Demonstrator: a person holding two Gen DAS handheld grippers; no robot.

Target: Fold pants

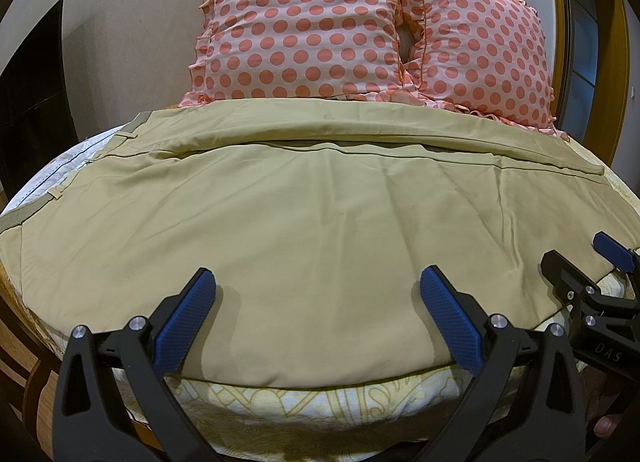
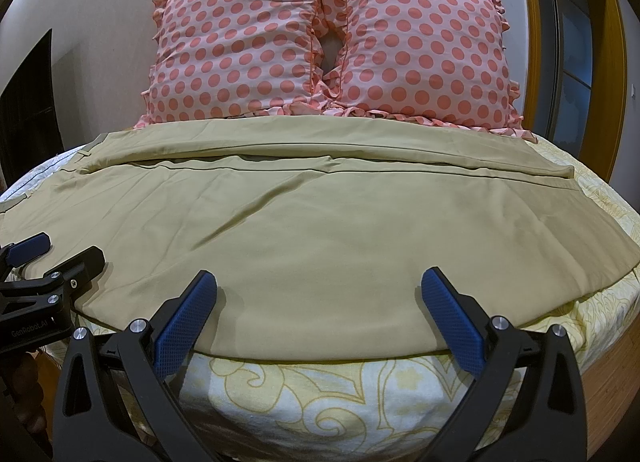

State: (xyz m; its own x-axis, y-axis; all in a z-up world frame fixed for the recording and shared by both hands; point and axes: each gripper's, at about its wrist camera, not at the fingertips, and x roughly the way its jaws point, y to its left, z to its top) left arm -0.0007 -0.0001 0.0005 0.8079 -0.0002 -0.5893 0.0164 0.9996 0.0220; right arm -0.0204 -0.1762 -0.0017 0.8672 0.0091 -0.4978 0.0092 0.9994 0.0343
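Note:
Khaki pants lie flat across the bed, waistband at the left, legs running to the right; they also show in the right wrist view. One leg lies over the other, with a long seam across the far side. My left gripper is open and empty, hovering over the pants' near edge. My right gripper is open and empty over the near edge further right. Each gripper shows in the other's view: the right gripper at the right side, the left gripper at the left side.
Two pink polka-dot pillows stand against the wall behind the pants. A yellow-patterned bedsheet covers the mattress below the near edge. A dark panel stands at the left, a wooden door frame at the right.

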